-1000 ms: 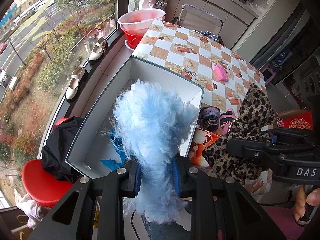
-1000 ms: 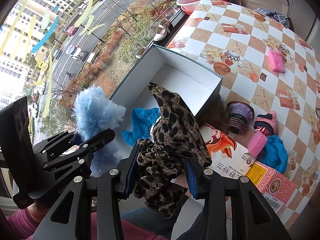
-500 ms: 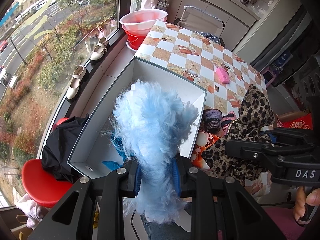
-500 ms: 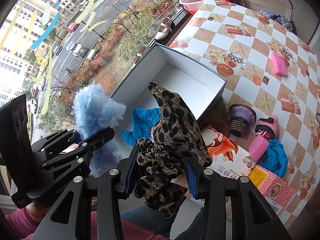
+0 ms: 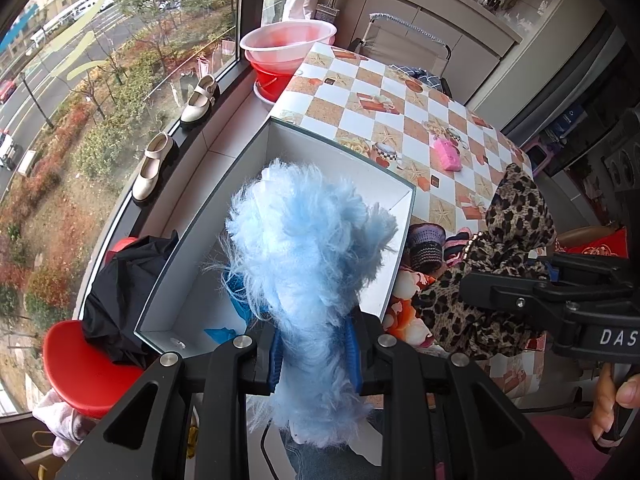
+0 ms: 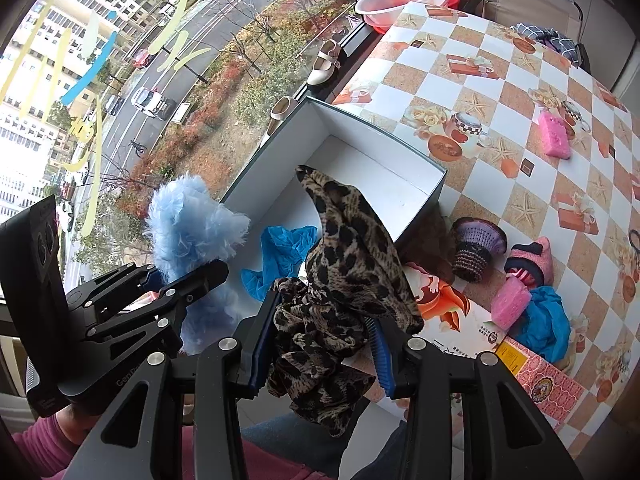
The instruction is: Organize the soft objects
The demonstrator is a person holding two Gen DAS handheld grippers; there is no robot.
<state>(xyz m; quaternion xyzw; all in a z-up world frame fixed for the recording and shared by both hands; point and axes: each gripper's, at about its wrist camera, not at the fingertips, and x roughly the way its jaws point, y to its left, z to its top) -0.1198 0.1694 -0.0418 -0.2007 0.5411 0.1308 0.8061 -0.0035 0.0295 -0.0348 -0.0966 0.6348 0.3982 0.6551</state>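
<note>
Pinching a fluffy light-blue plush piece point(image 5: 304, 248) in your left gripper point(image 5: 316, 354), you clamp a leopard-print fabric scrunchie point(image 6: 340, 280) in your right gripper point(image 6: 320, 346) above the white open cardboard box point(image 6: 380, 184).

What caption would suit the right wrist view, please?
Right gripper clamps a leopard-print fabric scrunchie before an open white cardboard box.

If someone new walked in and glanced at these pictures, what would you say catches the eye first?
The fluffy blue puff clamped in the left tongs fills the foreground, held above the open white box. Beside it, the leopard-print cloth bunches up out of the right tongs. Beyond both lies the checkered tablecloth, with a pink sponge lying on it.
</note>
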